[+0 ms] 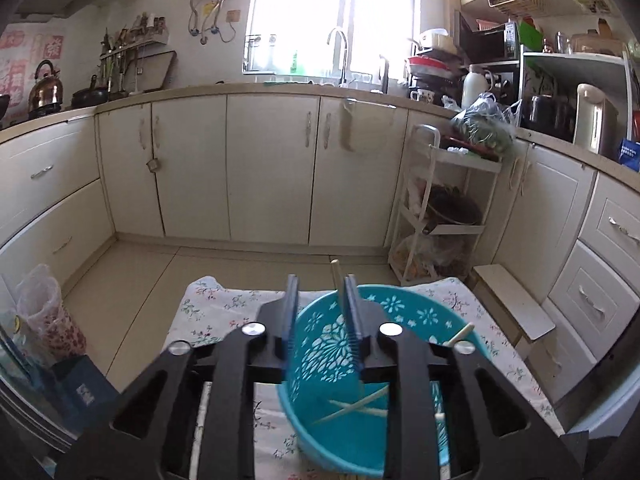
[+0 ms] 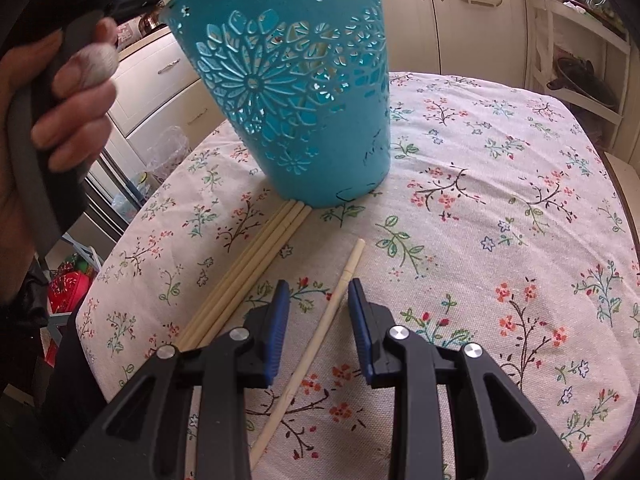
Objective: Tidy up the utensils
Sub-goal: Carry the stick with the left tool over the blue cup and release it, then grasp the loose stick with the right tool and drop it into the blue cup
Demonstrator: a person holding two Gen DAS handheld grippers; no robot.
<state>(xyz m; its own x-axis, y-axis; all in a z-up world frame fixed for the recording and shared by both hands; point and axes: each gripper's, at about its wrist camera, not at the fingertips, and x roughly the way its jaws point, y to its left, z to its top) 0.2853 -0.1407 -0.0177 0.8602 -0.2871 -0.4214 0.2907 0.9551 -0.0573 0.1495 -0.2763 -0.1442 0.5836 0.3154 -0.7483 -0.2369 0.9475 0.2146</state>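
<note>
A teal plastic holder with cut-out flowers (image 2: 296,92) stands tilted on the floral tablecloth (image 2: 500,208). In the left wrist view I look down into it (image 1: 340,432); several wooden chopsticks (image 1: 360,406) lie inside. My left gripper (image 1: 322,300) is above its rim, jaws a little apart, with one chopstick (image 1: 336,276) against the right finger. My right gripper (image 2: 318,292) is open low over the cloth, its fingers on either side of a single chopstick (image 2: 316,344). A bundle of chopsticks (image 2: 248,272) lies to its left, tips at the holder's base.
The table stands in a kitchen with cream cabinets (image 1: 268,168) behind it. A white shelf cart (image 1: 440,208) stands at the right, a small step stool (image 1: 516,300) beside the table. A hand (image 2: 72,96) holds the left gripper's handle at the left.
</note>
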